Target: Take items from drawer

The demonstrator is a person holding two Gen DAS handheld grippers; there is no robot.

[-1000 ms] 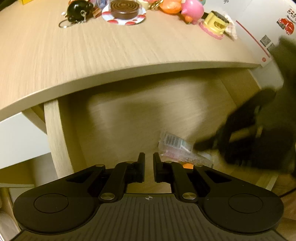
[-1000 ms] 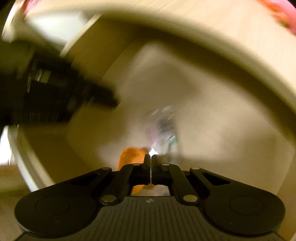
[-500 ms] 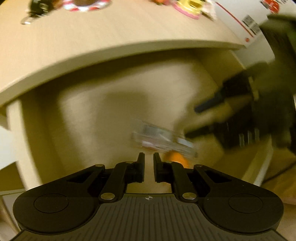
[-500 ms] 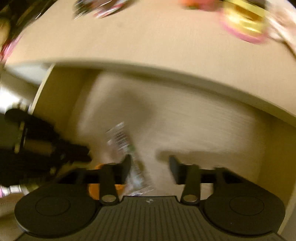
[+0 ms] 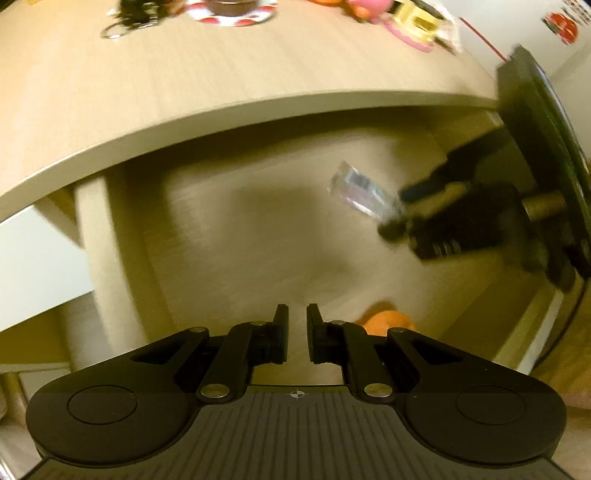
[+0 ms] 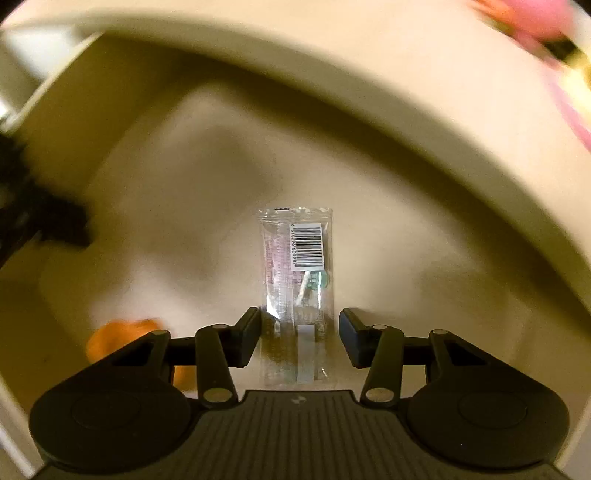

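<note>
Well, several trinkets already sit on the counter (image 5: 184, 92). Down in the drawer (image 6: 424, 229), the right gripper (image 6: 300, 332) is spread around a clear packet (image 6: 295, 280), not yet pinching; an orange item (image 5: 386, 321) waits too. Left gripper (image 5: 296, 332) hovers slightly parted, empty.

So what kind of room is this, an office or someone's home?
Most likely a home desk: a light wood desktop cluttered with small toys and a keyring, over an open drawer holding a clear packet.
</note>
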